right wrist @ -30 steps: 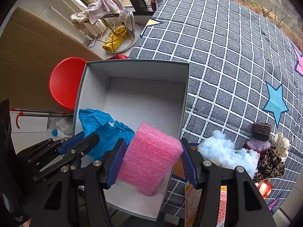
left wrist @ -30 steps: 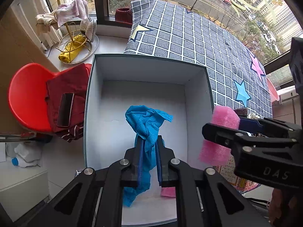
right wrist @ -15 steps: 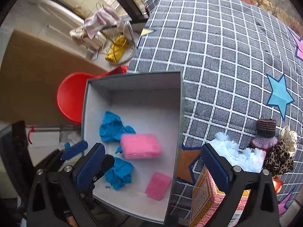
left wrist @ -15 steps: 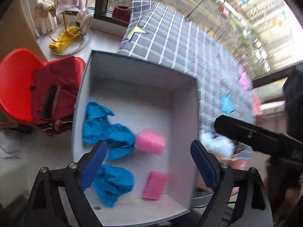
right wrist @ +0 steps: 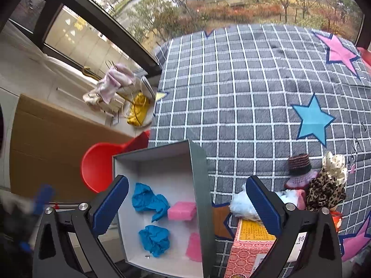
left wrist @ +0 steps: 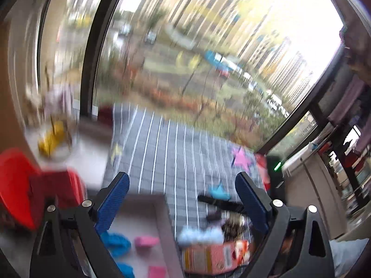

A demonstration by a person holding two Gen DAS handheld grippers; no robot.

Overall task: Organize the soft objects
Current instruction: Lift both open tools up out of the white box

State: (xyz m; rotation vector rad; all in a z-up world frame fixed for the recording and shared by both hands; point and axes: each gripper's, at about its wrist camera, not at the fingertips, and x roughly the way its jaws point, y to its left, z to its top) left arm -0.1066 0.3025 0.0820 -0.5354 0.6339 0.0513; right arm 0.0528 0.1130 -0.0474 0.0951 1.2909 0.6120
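Blurring left view; box [right wrist: 199, 185] front edge cropped.

two blue cloths [right wrist: 149, 200] [right wrist: 155, 239], two pink sponges [right wrist: 182, 210] [right wrist: 194, 246], one grey box [right wrist: 199, 173]

Both tools [right wrist: 186, 199] are black with ridged blue pads [right wrist: 110, 205] and silver screws.

Left black two-finger gripper with blue ribbed pads [left wrist: 183, 202]: jaws spread wide, holding nothing (view motion-blurred). Right black two-finger gripper with blue ribbed pads [right wrist: 187, 205]: likewise spread, empty.
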